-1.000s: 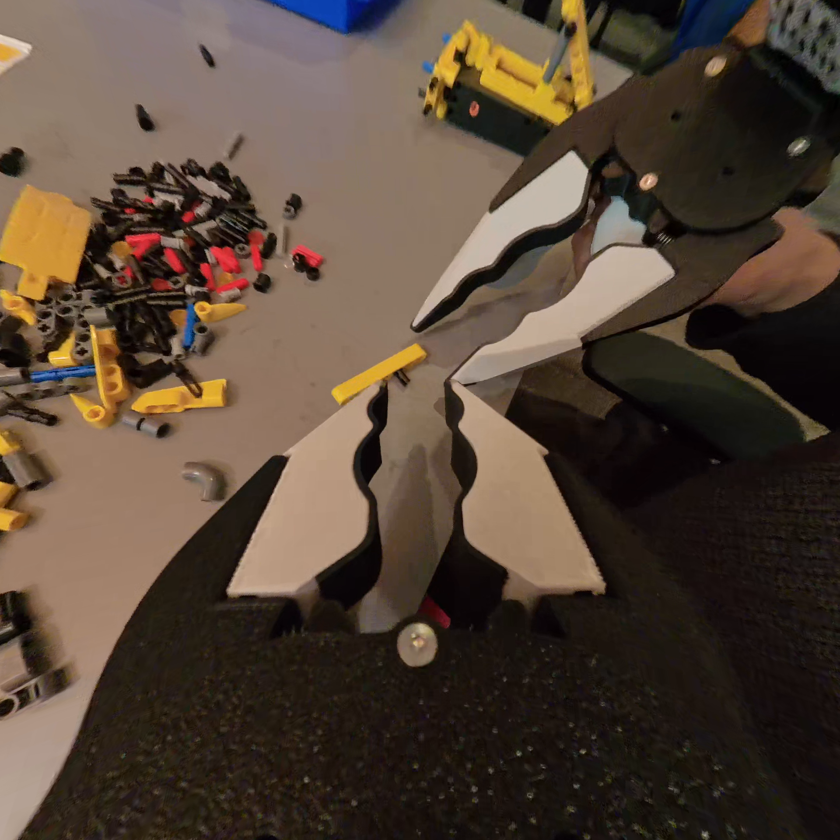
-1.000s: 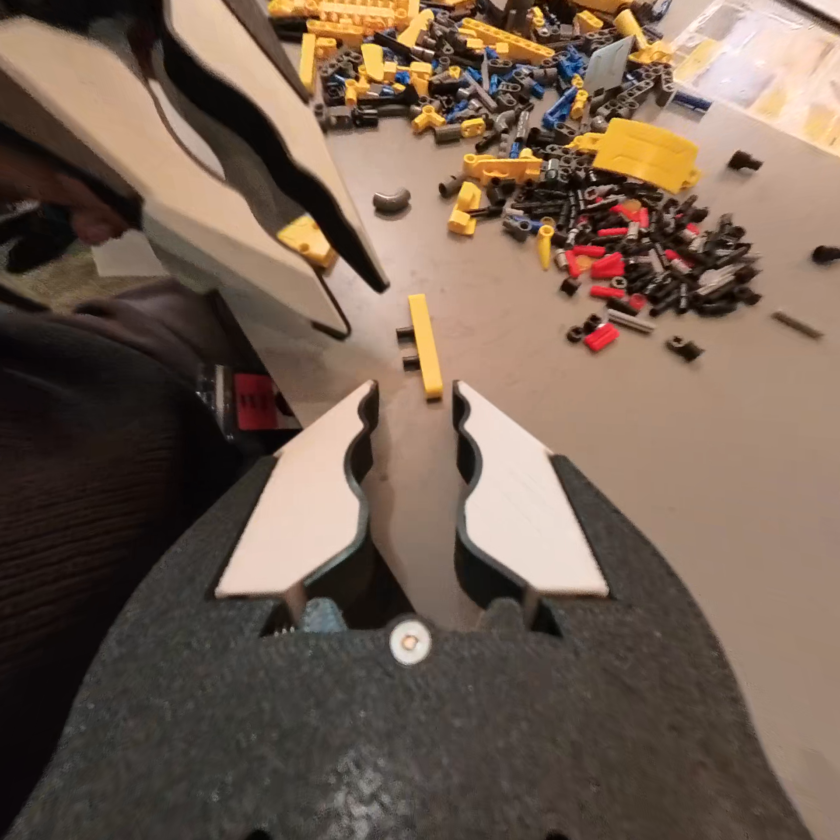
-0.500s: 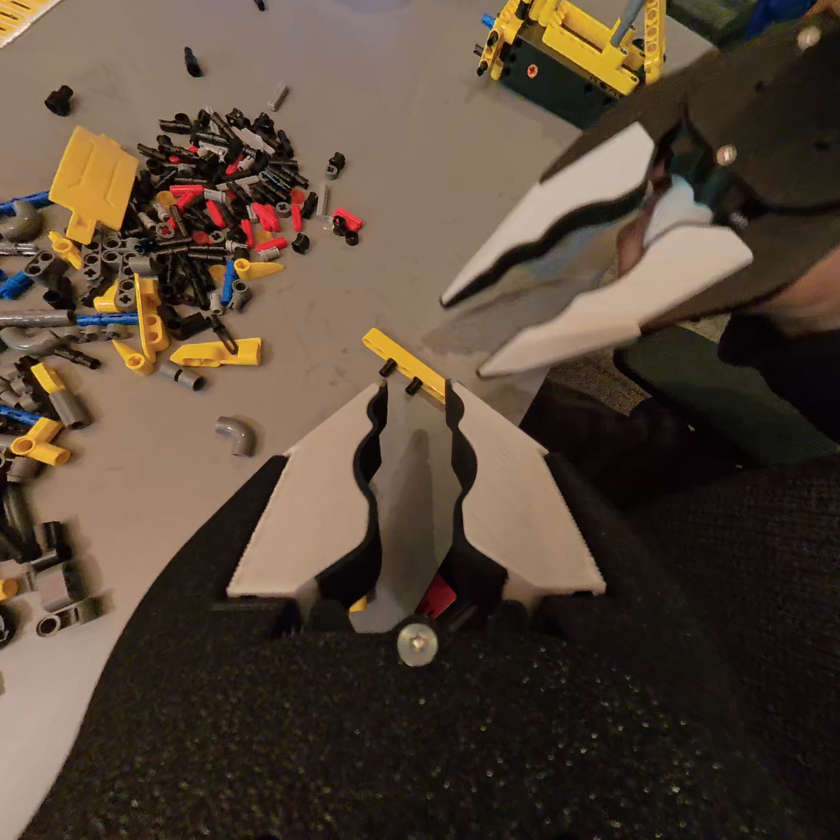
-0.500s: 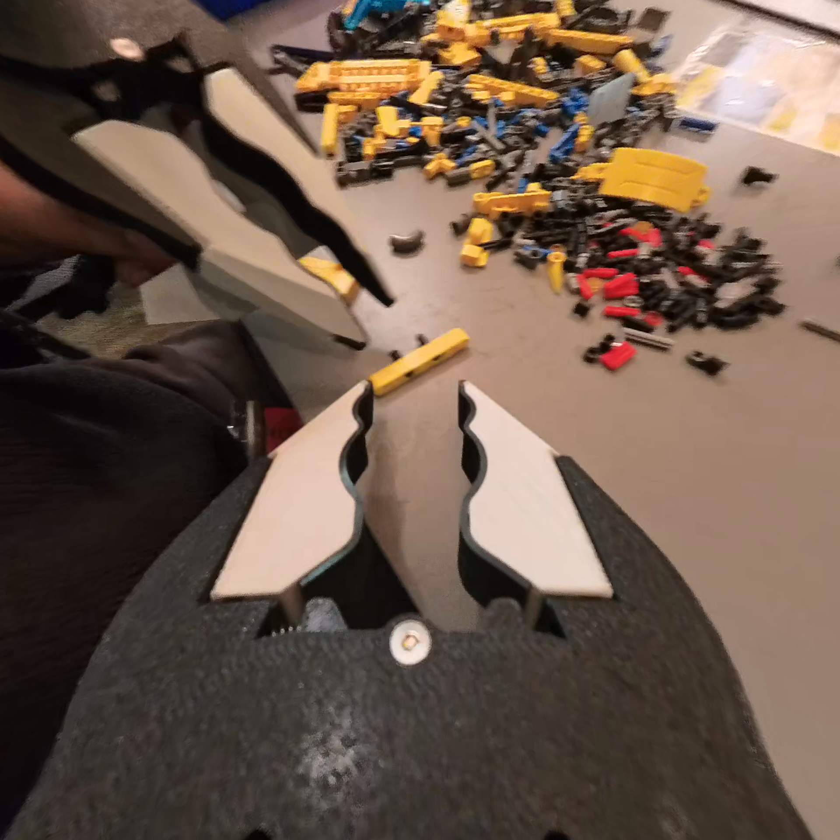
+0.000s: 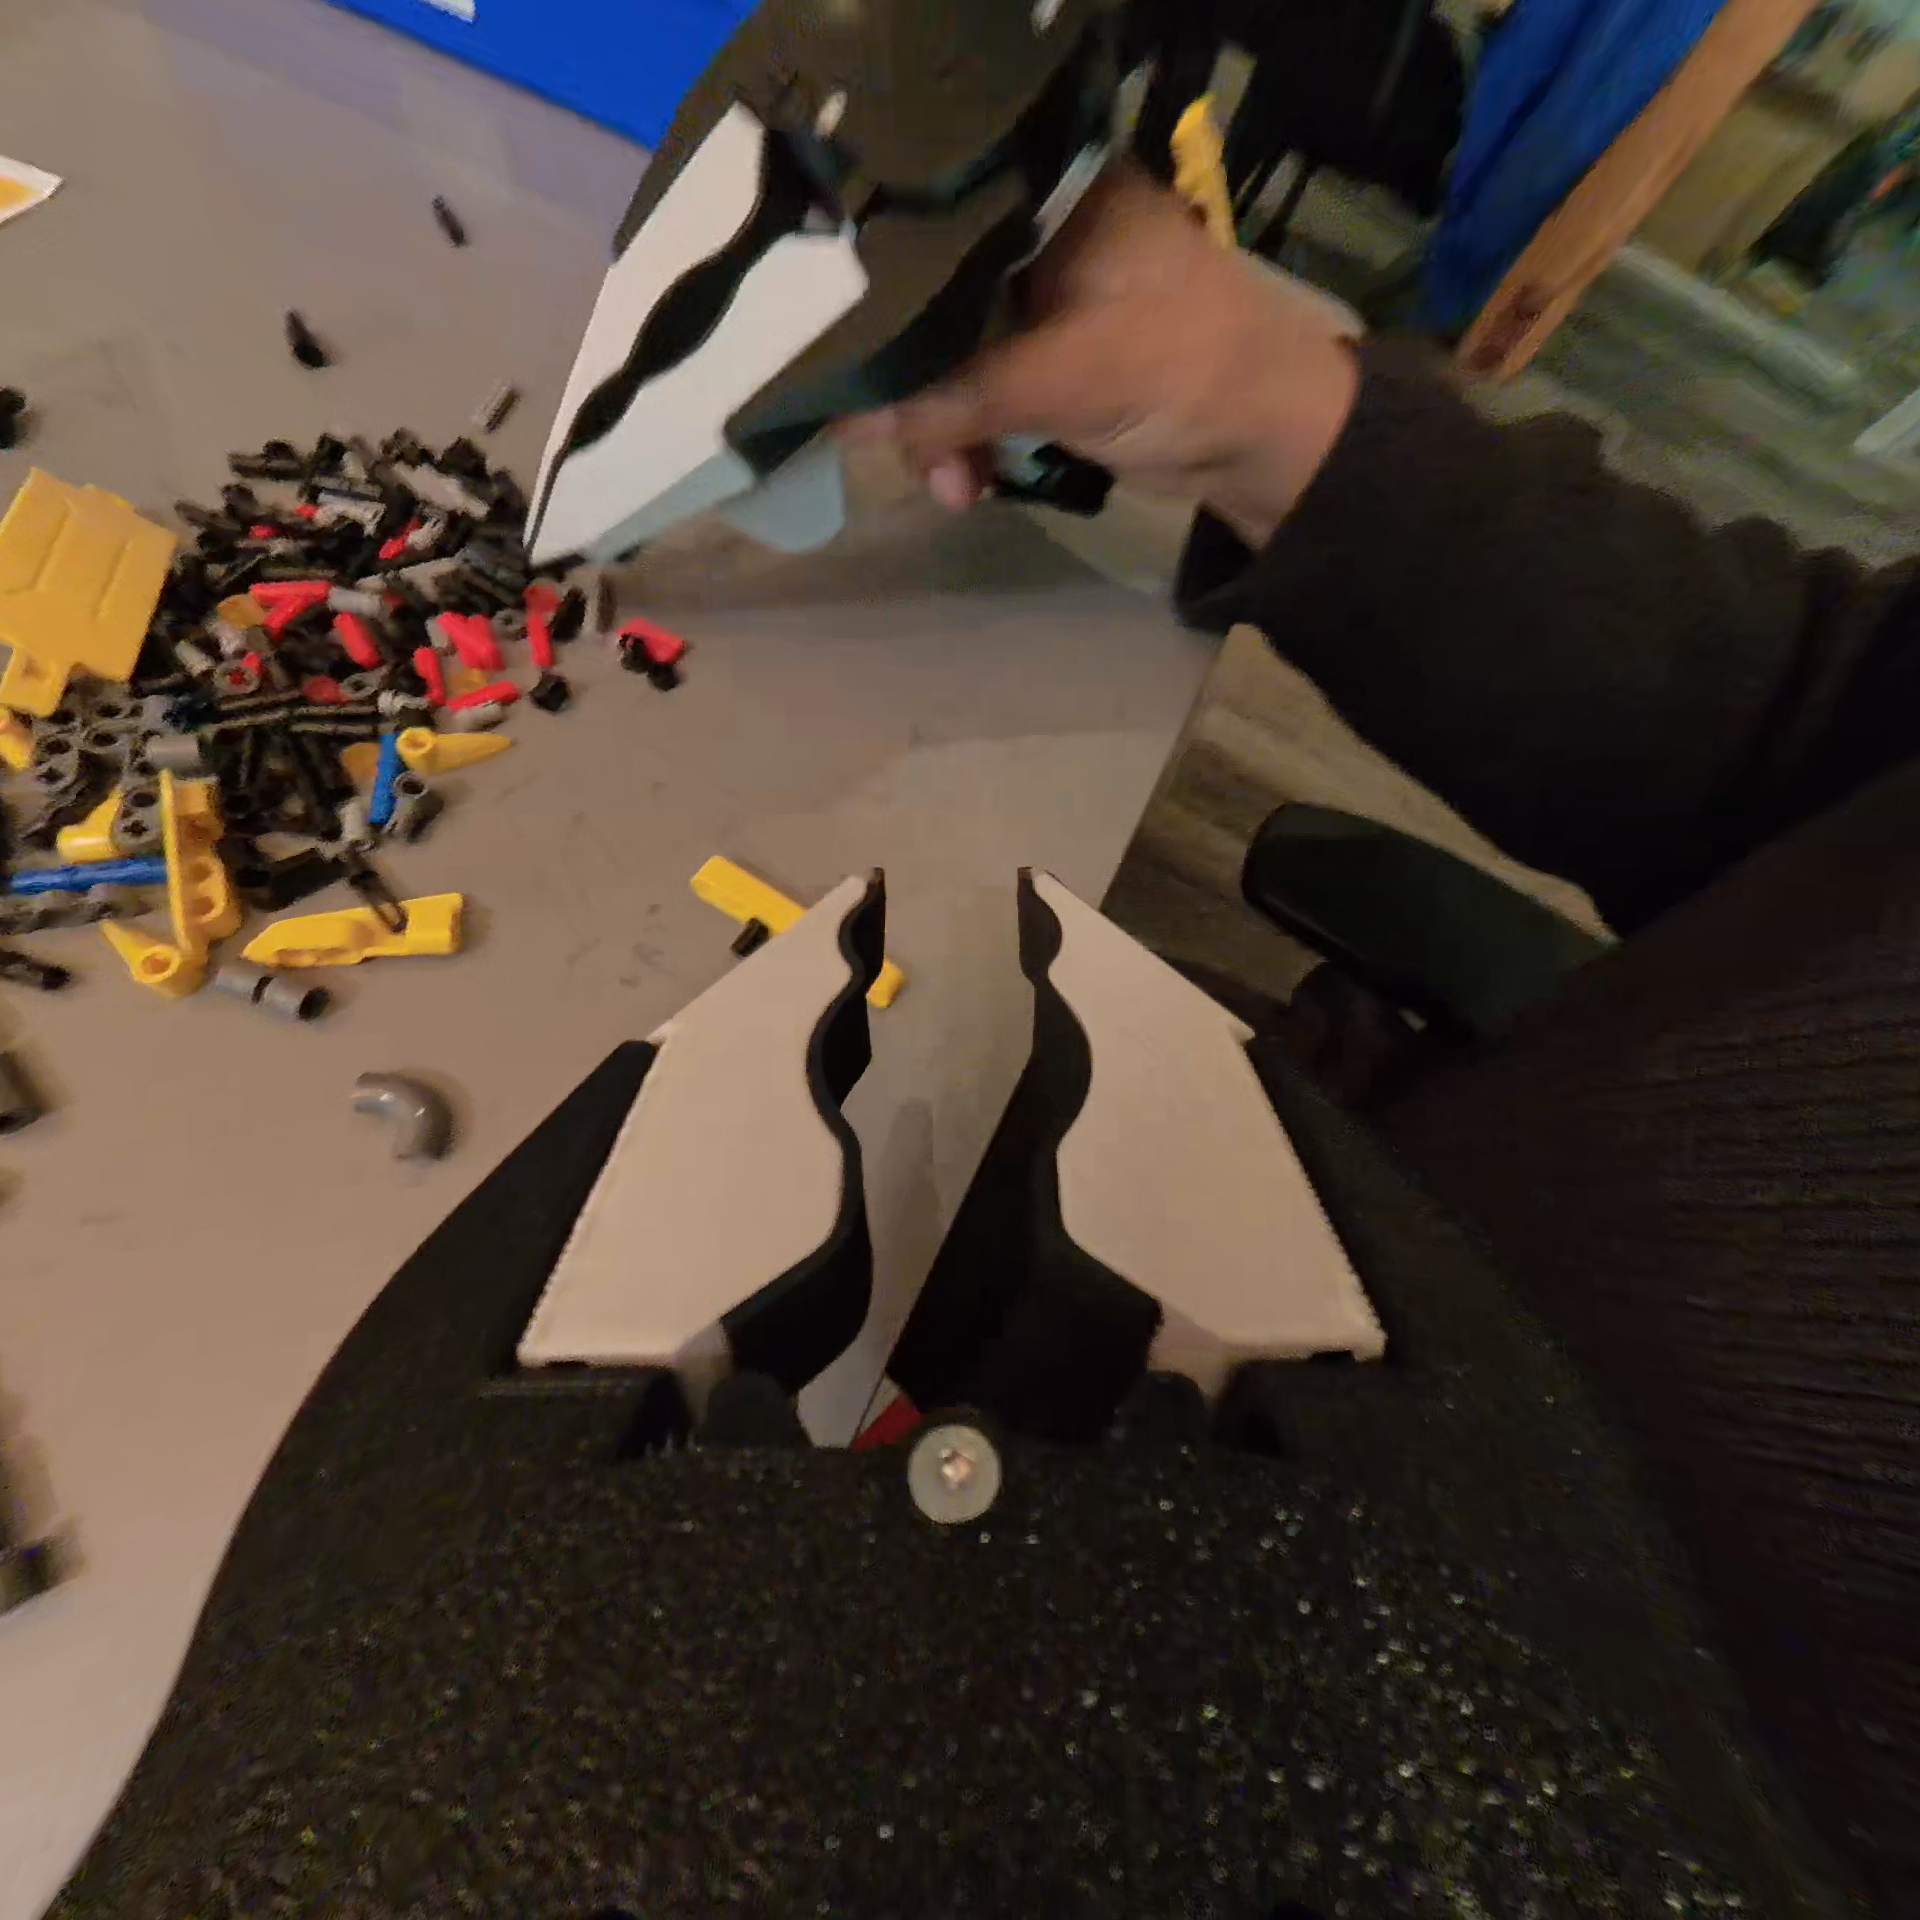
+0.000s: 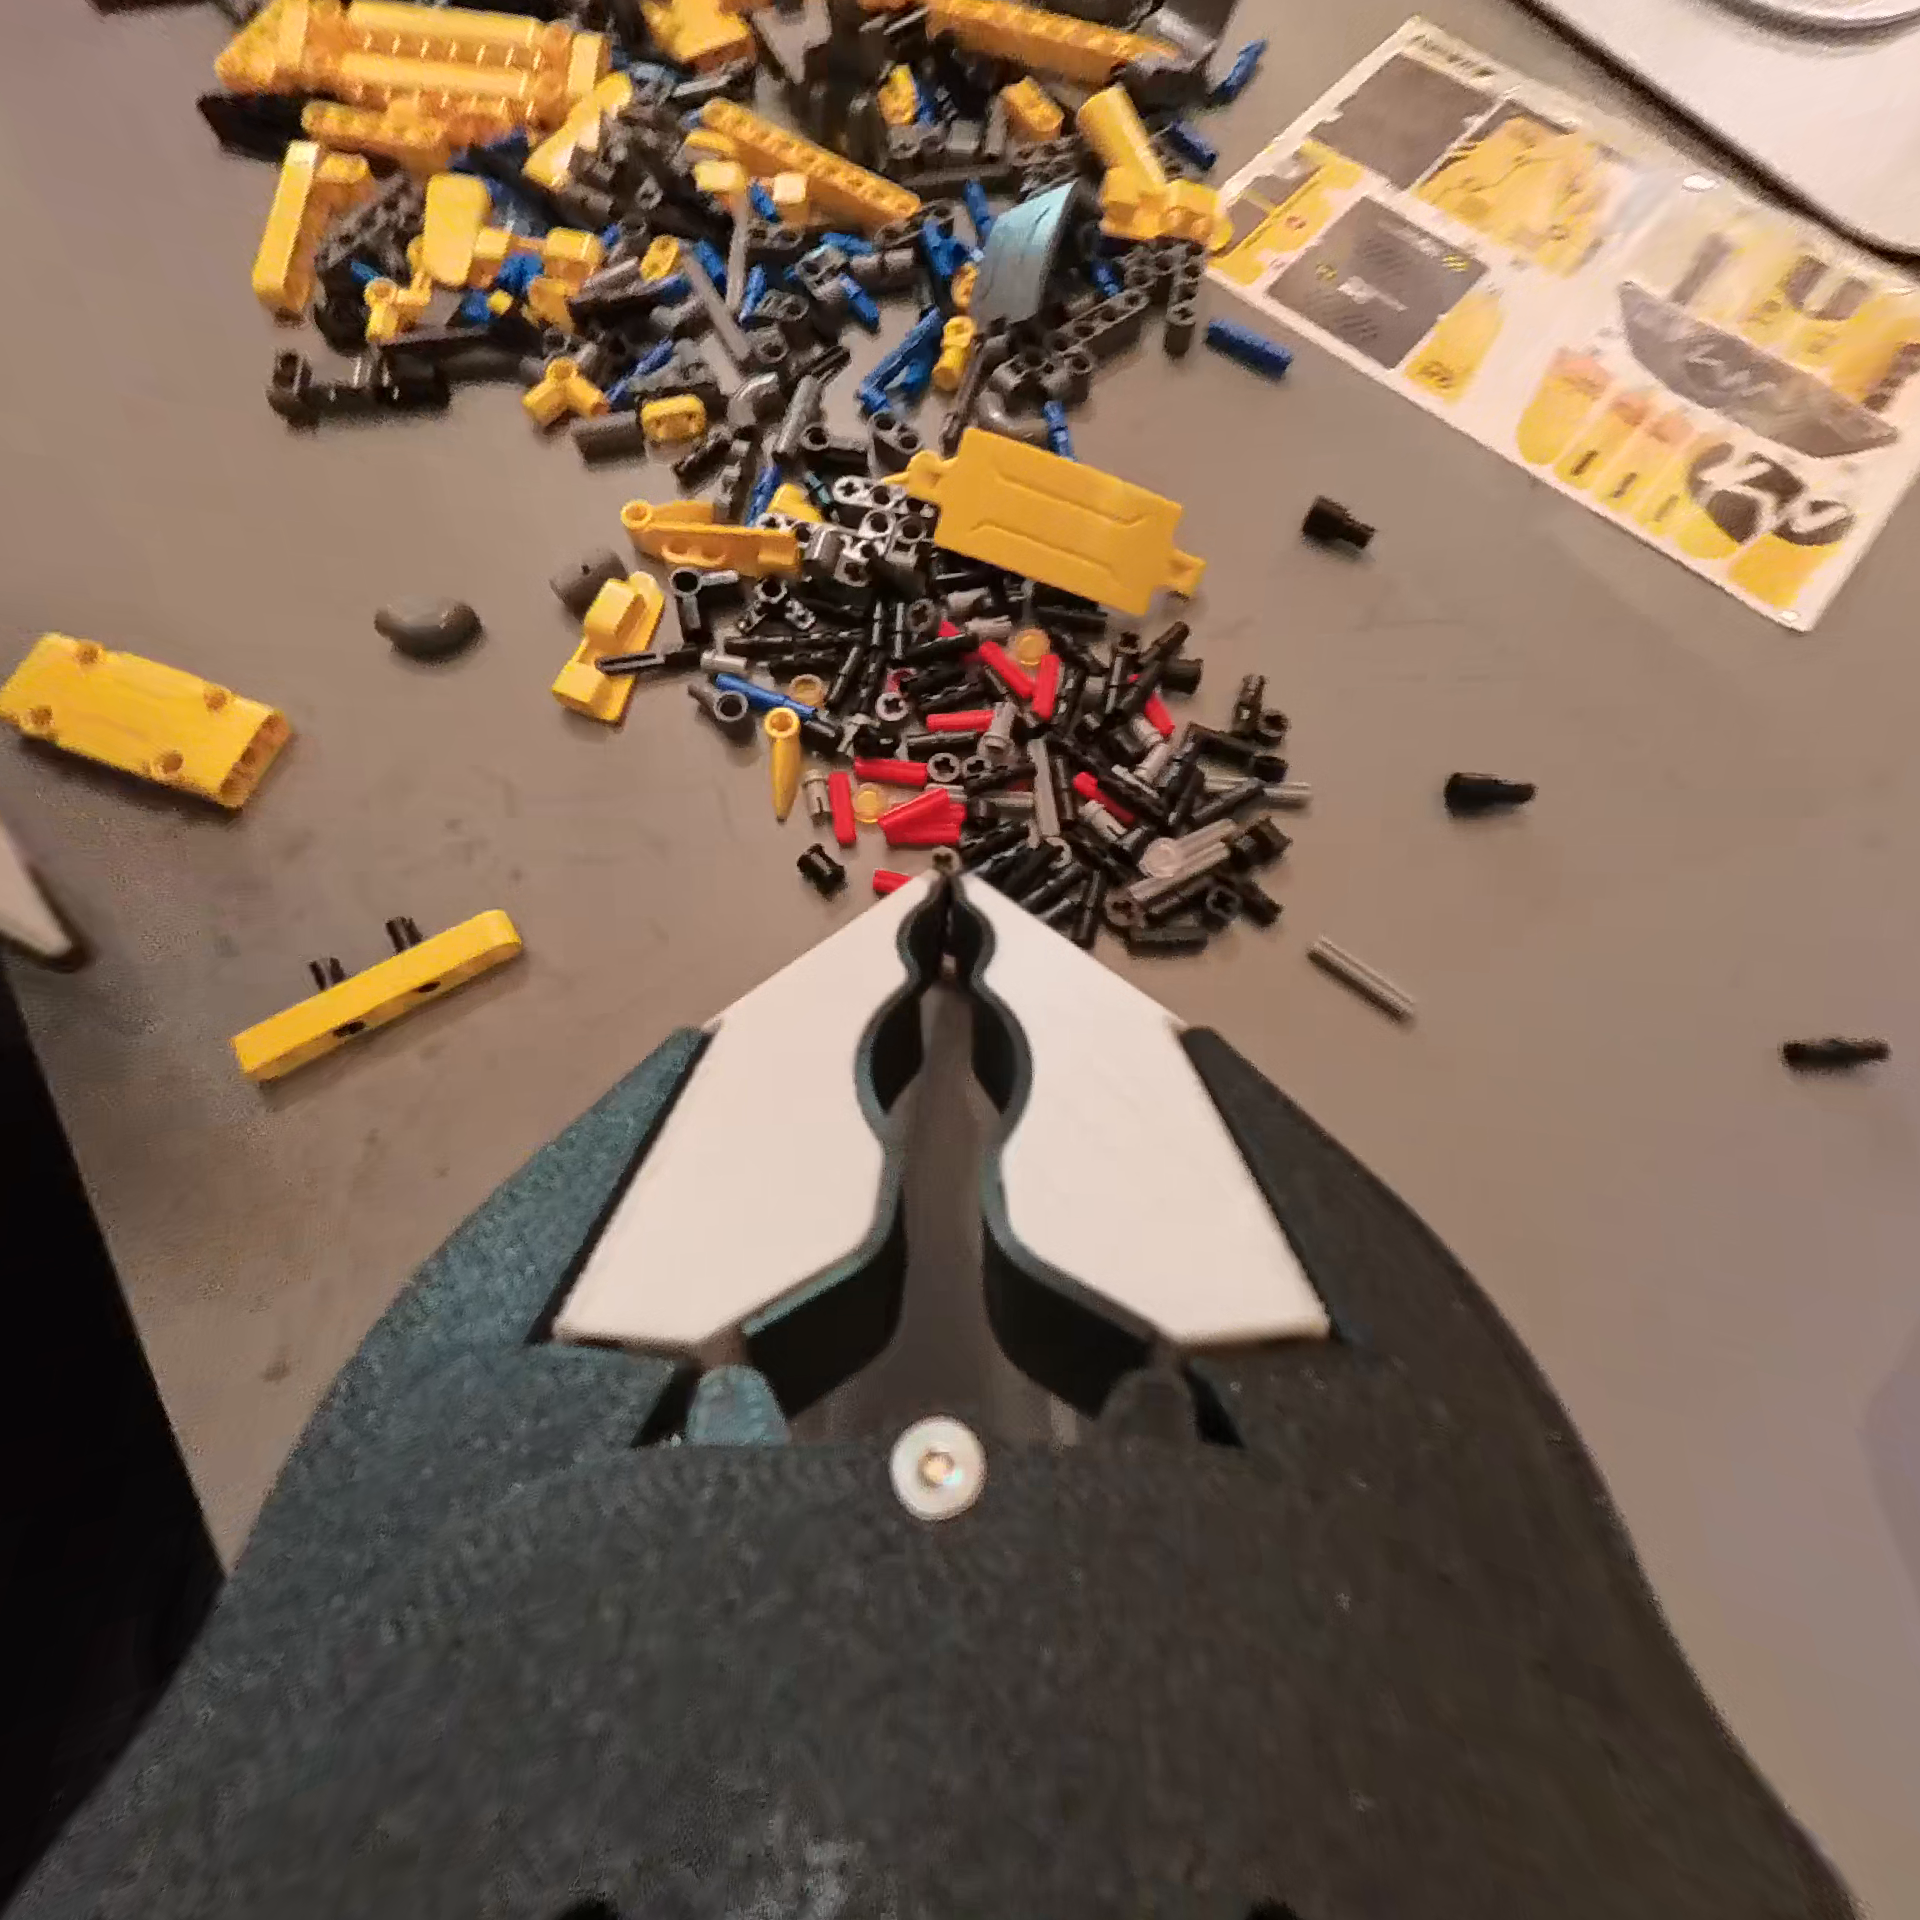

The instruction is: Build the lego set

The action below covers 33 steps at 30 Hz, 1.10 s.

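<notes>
A yellow beam [image 5: 743, 899] with two black pins lies on the grey table, just left of my left gripper [image 5: 951, 883]. That gripper is open and empty, and its left finger hides part of the beam. The beam also shows in the right wrist view [image 6: 379, 992], lying loose at the left. My right gripper [image 6: 945, 883] is shut at the near edge of a pile of black, red and grey pins [image 6: 1039, 748], with a small black pin [image 6: 942, 858] pinched at its tips. In the left wrist view the right gripper [image 5: 545, 535] points down at that pile [image 5: 312, 675].
A larger heap of yellow, blue and black parts [image 6: 675, 208] lies farther off. A yellow panel [image 6: 1049, 520], a yellow block [image 6: 145, 717], a grey elbow [image 6: 426, 629] and a sticker sheet [image 6: 1558, 312] lie around. The table edge [image 5: 1164, 831] and a chair armrest [image 5: 1423, 914] are at the right. One gripper's finger ends stand about 15 centimetres off the other's. My left tips are roughly 10 centimetres from the grey elbow [image 6: 426, 629]. It is also in sight in the left wrist view [image 5: 409, 1107].
My right gripper has moved from beside the yellow beam over to the pin pile and has shut. My left gripper stays open next to the beam.
</notes>
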{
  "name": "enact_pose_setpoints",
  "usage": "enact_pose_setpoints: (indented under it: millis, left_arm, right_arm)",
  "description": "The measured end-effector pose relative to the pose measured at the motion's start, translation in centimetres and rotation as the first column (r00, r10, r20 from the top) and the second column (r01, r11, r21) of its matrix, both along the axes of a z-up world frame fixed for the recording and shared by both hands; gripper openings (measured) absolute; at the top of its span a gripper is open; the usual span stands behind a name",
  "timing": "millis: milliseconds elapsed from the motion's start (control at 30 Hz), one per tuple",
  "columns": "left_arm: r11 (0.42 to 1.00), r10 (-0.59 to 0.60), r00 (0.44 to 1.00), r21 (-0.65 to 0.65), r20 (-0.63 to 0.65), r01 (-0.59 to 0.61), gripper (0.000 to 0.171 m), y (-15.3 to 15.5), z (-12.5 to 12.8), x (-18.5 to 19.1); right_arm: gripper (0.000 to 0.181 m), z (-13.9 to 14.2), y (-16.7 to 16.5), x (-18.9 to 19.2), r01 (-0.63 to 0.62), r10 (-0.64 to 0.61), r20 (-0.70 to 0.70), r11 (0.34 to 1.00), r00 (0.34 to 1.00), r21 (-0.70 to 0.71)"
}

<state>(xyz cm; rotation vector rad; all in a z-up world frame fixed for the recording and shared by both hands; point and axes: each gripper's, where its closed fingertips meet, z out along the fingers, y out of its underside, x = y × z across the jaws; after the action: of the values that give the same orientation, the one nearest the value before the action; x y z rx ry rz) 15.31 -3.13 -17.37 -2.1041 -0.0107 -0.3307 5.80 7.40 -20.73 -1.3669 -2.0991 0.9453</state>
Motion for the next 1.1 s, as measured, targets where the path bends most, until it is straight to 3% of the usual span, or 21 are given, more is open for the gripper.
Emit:
enact_pose_setpoints:
  millis: [133,300,533,867,1100]
  left_arm:
    - [0.999,-0.023,0.999,0.035,0.028,0.022,0.025,0.3,0.7,0.0]
    - [0.998,-0.029,0.996,0.063,0.081,0.024,0.025,0.5,0.9,-0.7]
    - [0.996,-0.018,0.994,0.084,0.105,0.009,0.025,0.4,1.0,-1.8]
    - [0.996,-0.003,0.993,0.092,0.116,-0.008,0.025,0.1,0.7,-2.8]
    - [0.991,0.010,0.989,0.131,0.147,-0.030,0.025,-0.1,1.4,-3.2]
  right_arm:
    - [0.000,-0.8,0.1,0.0,-0.043,0.040,0.047,0.997,0.998,0.061]
    - [0.011,-1.1,0.2,0.0,-0.042,0.039,0.070,0.999,0.997,0.032]
    - [0.011,-0.8,0.9,-1.0,0.029,-0.029,0.061,1.000,0.998,0.009]
    - [0.005,-1.3,1.1,-1.7,0.017,-0.020,0.078,0.999,0.997,0.034]
    - [0.005,2.4,0.8,-0.4,0.034,-0.041,-0.073,0.995,0.996,-0.097]
